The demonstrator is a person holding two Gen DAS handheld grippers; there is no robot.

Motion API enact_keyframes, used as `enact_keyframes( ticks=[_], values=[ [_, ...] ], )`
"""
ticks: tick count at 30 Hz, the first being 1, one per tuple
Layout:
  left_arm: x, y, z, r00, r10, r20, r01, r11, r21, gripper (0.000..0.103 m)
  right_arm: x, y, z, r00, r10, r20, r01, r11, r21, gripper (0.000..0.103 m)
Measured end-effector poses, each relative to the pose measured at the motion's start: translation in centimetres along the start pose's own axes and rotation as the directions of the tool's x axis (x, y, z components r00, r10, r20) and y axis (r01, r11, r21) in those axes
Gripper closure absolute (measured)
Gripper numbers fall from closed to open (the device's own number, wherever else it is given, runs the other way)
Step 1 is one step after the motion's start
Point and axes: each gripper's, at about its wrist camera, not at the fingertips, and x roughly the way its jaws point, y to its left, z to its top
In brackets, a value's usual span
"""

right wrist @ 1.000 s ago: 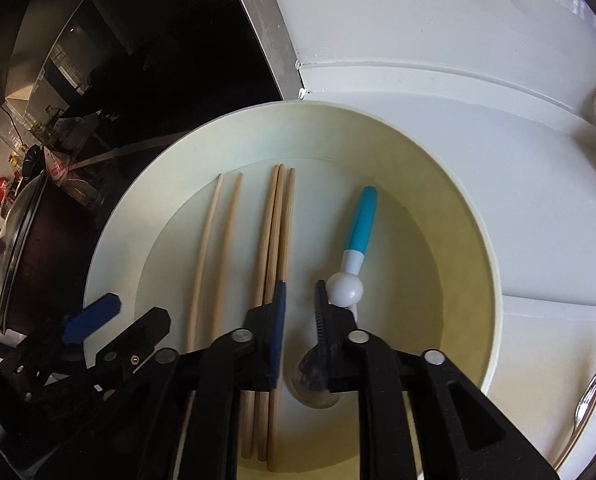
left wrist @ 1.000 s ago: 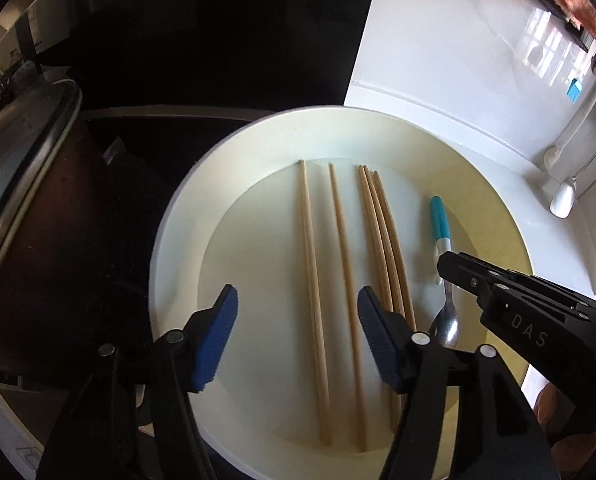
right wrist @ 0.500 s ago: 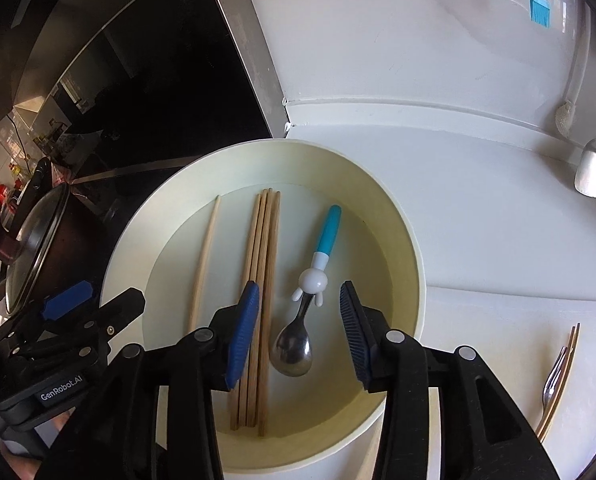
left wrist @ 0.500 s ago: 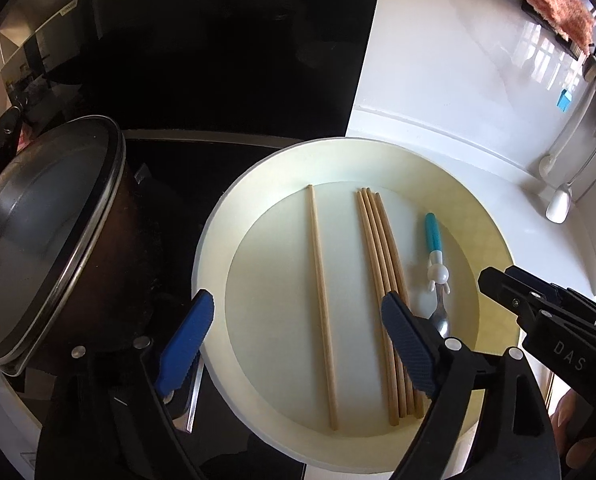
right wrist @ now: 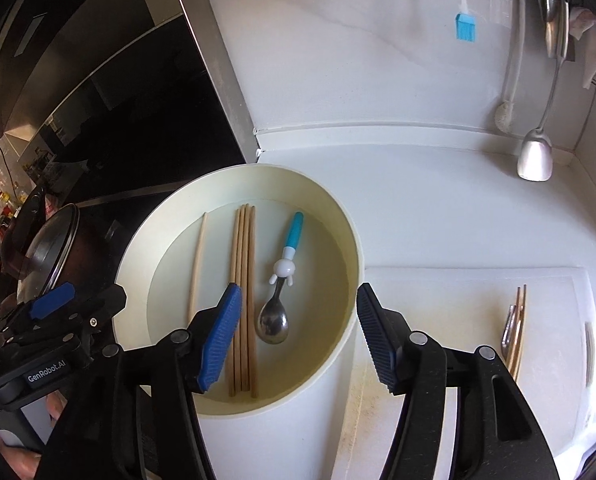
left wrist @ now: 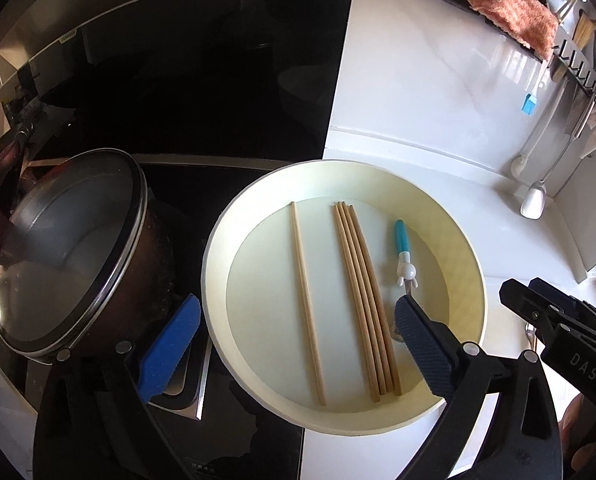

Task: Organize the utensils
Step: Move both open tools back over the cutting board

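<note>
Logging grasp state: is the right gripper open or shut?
Open: the right gripper has jaws spread wide, nothing between them, above the bowl.

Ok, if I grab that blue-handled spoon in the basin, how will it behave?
The spoon looks rigid: metal bowl, plastic handle. It is probably light. The polished bowl may slip between gripper pads, and the white figure on its handle may make it rock. It lies flat on the basin floor, so getting under it could be awkward.
</note>
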Motion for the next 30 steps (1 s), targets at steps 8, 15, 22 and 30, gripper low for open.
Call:
enact_keyframes(
  ticks=[8,15,22,30],
  values=[
    [-1.1,-3.2,-0.4,0.998,-0.069,0.009,0.068,0.996,0.057,0.007,-3.2,-3.2,-1.8,0.996,-0.081,0.037,0.078,0.994,0.072,0.042],
    [-1.4,-8.4,-1.6,0.993,-0.121,0.002,0.120,0.986,0.112,0.007,-5.5,-8.9,-4.3,0.990,-0.139,0.020,0.134,0.977,0.163,0.039],
    [-1.7,-15.5,-3.8,0.991,-0.136,-0.001,0.135,0.982,0.134,0.006,-8.8,-17.9,-7.8,0.980,-0.196,0.013,0.188,0.953,0.238,0.038],
    [-2.6,-22.3,-8.2,0.999,-0.051,-0.001,0.050,0.996,0.072,0.006,-9.8,-26.7,-11.6,0.990,-0.142,0.005,0.138,0.971,0.197,0.037]
  ],
)
